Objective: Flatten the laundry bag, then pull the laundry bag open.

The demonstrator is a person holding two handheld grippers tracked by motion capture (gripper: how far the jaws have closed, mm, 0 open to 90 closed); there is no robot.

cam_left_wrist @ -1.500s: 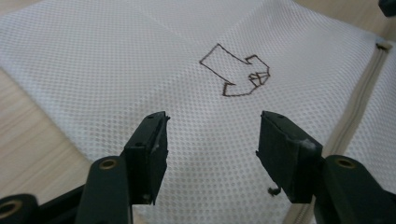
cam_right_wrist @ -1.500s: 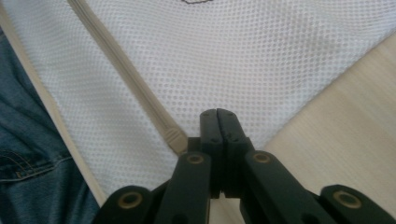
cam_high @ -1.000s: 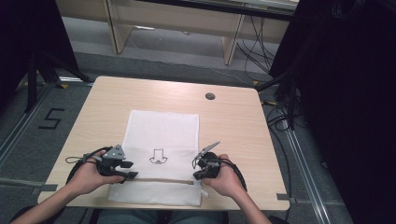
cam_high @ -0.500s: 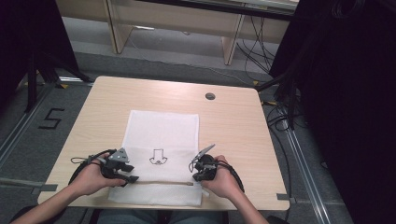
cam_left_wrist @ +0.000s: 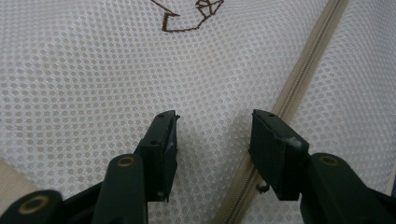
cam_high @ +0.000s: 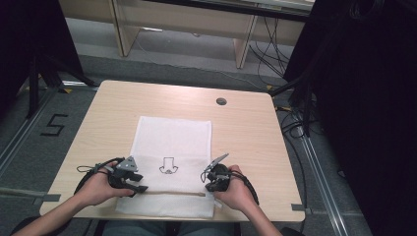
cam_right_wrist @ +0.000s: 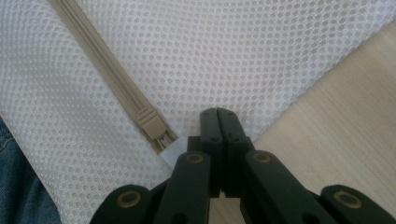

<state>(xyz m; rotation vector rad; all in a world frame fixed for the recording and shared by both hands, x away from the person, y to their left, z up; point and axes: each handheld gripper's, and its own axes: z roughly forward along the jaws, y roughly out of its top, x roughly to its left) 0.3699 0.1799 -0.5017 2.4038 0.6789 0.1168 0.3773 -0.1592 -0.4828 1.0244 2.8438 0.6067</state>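
Observation:
A white mesh bag lies flat on the wooden table, with a beige zipper running across its near end. My left gripper rests on the bag's left side. In the left gripper view it stands open over the mesh, the zipper passing under its right jaw. My right gripper sits at the bag's right edge. In the right gripper view it is shut, tips on the mesh beside the zipper's end stop. Whether mesh is pinched I cannot tell.
A small dark line drawing is printed on the bag between the grippers. A round cable hole sits at the table's far right. The person's blue-clad lap lies just past the near edge. Bare wood flanks the bag.

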